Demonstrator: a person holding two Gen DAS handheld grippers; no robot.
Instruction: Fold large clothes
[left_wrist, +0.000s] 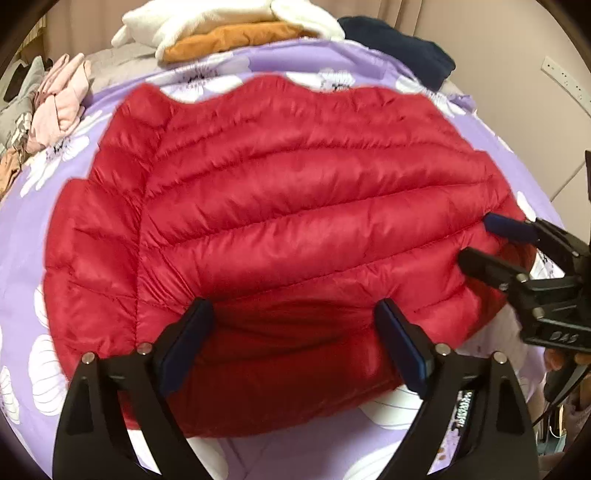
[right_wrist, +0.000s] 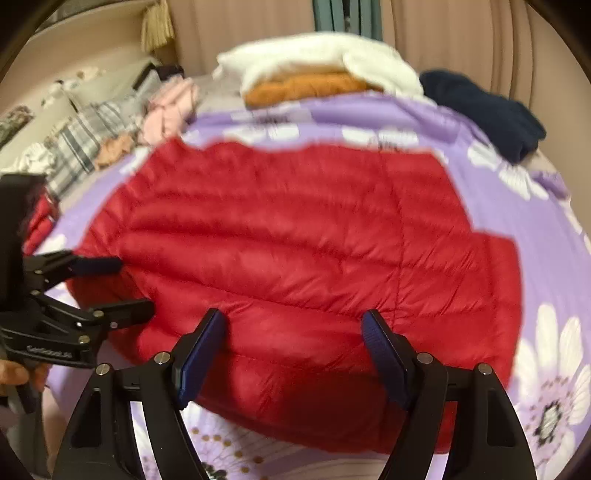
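Note:
A red quilted puffer jacket (left_wrist: 280, 221) lies spread flat on the purple floral bedspread (left_wrist: 22, 206); it also shows in the right wrist view (right_wrist: 295, 251). My left gripper (left_wrist: 295, 325) is open, its fingers over the jacket's near edge. It shows at the left of the right wrist view (right_wrist: 136, 286). My right gripper (right_wrist: 295, 332) is open over the jacket's near edge, further right. It shows at the right of the left wrist view (left_wrist: 476, 240), fingers apart at the jacket's side. Neither holds any cloth.
At the far side of the bed lie a white fleece (left_wrist: 207, 22) on an orange garment (left_wrist: 236, 38), and a dark navy garment (left_wrist: 402, 48). Pink clothes (left_wrist: 62, 96) and a plaid item (right_wrist: 81, 144) are piled at the left. A wall socket strip (left_wrist: 565, 81) is at right.

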